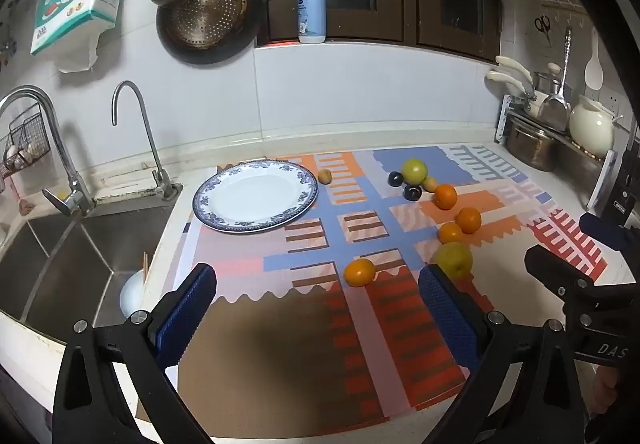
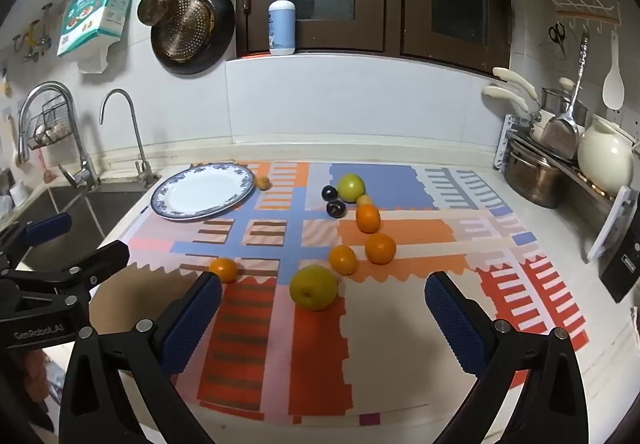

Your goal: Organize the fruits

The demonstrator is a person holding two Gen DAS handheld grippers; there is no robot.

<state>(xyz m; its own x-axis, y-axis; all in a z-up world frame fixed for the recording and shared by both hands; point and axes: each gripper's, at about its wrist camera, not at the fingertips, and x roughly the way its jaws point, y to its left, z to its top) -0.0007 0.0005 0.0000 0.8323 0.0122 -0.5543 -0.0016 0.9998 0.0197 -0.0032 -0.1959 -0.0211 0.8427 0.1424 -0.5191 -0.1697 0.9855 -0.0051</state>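
Both my grippers, left point(image 1: 318, 318) & right point(image 2: 323, 320), gape wide, holding nothing. Nearest round yellow-green apple point(image 2: 313, 287) looks firm, smooth, prob rolls; I'd pinch across its widest middle, then to the blue-rimmed white china plate point(image 2: 168, 210).

Fruits point(image 2: 362, 218) right of plate point(image 2: 176, 210)

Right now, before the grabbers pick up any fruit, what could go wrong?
1. The fruits are round and lie loose on the mat. A nudge from an open finger could roll the nearest orange toward the sink.
2. The two dark plums touch the green apple, so grabbing one may knock the others.
3. The plate sits near the sink edge and could get pushed.
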